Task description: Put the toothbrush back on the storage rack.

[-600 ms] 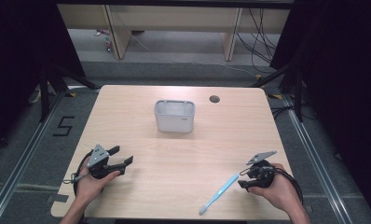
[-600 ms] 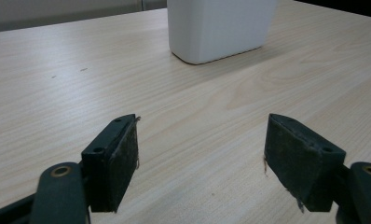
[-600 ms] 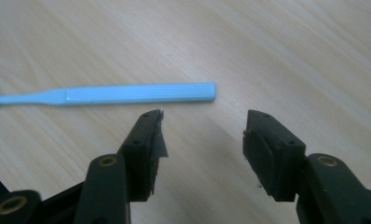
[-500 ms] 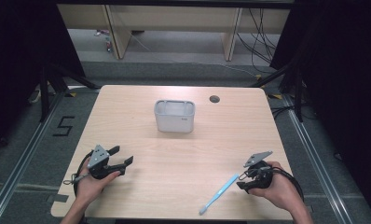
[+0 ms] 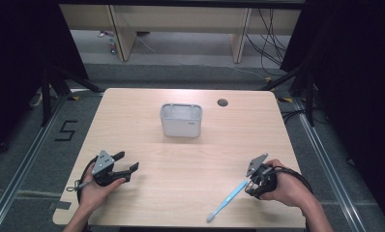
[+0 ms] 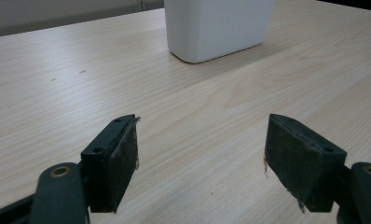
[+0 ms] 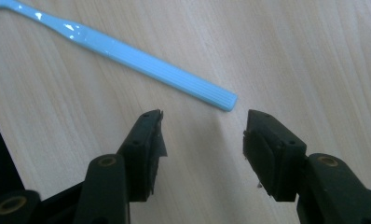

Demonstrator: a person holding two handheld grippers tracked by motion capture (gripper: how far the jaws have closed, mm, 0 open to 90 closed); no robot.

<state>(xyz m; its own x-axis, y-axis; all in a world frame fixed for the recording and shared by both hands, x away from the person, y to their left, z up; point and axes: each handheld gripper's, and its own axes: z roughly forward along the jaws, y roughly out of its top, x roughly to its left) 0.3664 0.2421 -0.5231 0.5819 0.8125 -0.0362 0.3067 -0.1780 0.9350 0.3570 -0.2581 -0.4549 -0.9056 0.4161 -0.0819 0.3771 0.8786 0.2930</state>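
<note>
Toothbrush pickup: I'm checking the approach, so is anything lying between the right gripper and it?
Nothing visible does. The right gripper is open just behind the handle end of the toothbrush, with bare table between.

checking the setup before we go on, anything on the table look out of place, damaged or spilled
Nothing stands out. The white container stands upright on the table with nothing spilled around it. The blue toothbrush lies flat and intact near the front edge, just ahead of the open right gripper. The left gripper is open over bare wood.
</note>
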